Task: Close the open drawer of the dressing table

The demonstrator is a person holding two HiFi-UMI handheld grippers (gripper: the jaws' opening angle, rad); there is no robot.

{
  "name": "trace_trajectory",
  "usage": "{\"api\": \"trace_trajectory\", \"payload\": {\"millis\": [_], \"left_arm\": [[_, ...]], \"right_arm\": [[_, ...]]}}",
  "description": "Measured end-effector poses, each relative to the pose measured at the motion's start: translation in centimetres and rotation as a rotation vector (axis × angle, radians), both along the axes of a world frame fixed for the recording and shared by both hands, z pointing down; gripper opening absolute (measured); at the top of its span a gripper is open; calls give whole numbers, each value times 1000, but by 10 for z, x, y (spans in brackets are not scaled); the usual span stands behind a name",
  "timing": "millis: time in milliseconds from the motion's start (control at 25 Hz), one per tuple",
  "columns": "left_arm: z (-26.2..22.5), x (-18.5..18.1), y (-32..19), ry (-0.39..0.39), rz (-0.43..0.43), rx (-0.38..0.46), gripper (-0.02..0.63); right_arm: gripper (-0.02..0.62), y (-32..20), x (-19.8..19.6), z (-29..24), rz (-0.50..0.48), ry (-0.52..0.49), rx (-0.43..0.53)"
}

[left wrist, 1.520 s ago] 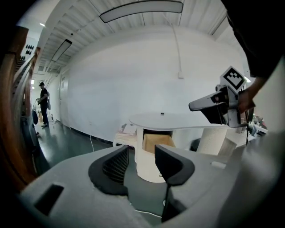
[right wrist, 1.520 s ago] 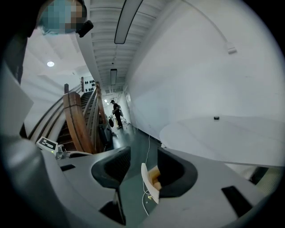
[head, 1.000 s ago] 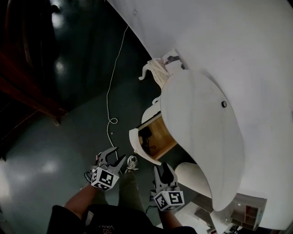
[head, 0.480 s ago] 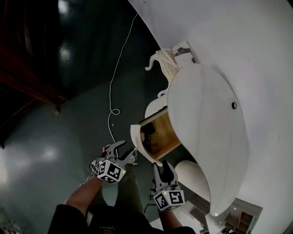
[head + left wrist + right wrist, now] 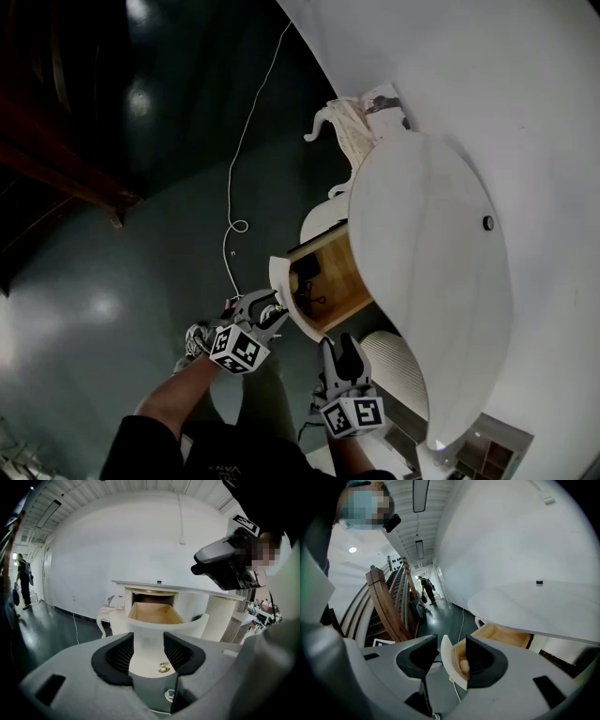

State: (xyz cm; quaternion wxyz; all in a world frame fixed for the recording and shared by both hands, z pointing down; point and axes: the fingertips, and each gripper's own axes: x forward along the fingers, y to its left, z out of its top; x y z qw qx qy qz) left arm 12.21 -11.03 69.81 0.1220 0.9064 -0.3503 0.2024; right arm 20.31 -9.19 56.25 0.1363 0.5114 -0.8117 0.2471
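The white dressing table [image 5: 441, 281] stands at the right with its drawer [image 5: 330, 281] pulled out and the wooden inside showing. The drawer's curved white front [image 5: 284, 292] faces me. My left gripper [image 5: 267, 307] is right at that front. In the left gripper view the front [image 5: 154, 627] and its small gold knob [image 5: 164, 669] show in the gap of the left gripper [image 5: 147, 656]. Its jaws are opening and the pads press on nothing. My right gripper [image 5: 339, 349] hangs open lower down, beside the drawer's near corner. The front's edge [image 5: 446, 660] lines up between the right gripper's [image 5: 449, 660] pads.
A white cable [image 5: 234, 187] trails over the dark floor. A ribbed white cylinder [image 5: 398, 370] stands under the table's near end. An ornate white seat with cloth [image 5: 342, 127] is beyond the table. Dark wooden stairs [image 5: 66, 169] lie at the left. A person [image 5: 425, 588] stands far down the hall.
My left gripper has moved up and right in the head view, from the floor side to the drawer front. The right gripper has stayed about where it was.
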Motion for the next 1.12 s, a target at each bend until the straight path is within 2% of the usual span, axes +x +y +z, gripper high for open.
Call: {"api": "trace_trajectory", "payload": {"millis": [200, 680, 1120], "left_arm": [[-1, 5, -8, 2, 30, 10, 207], [0, 34, -38, 49, -6, -10, 207], [-2, 70, -76, 96, -20, 2, 207]], "right_arm": [[192, -4, 2, 0, 4, -8, -1], [190, -21, 21, -8, 20, 4, 13], [190, -42, 34, -15, -27, 18, 14]]}}
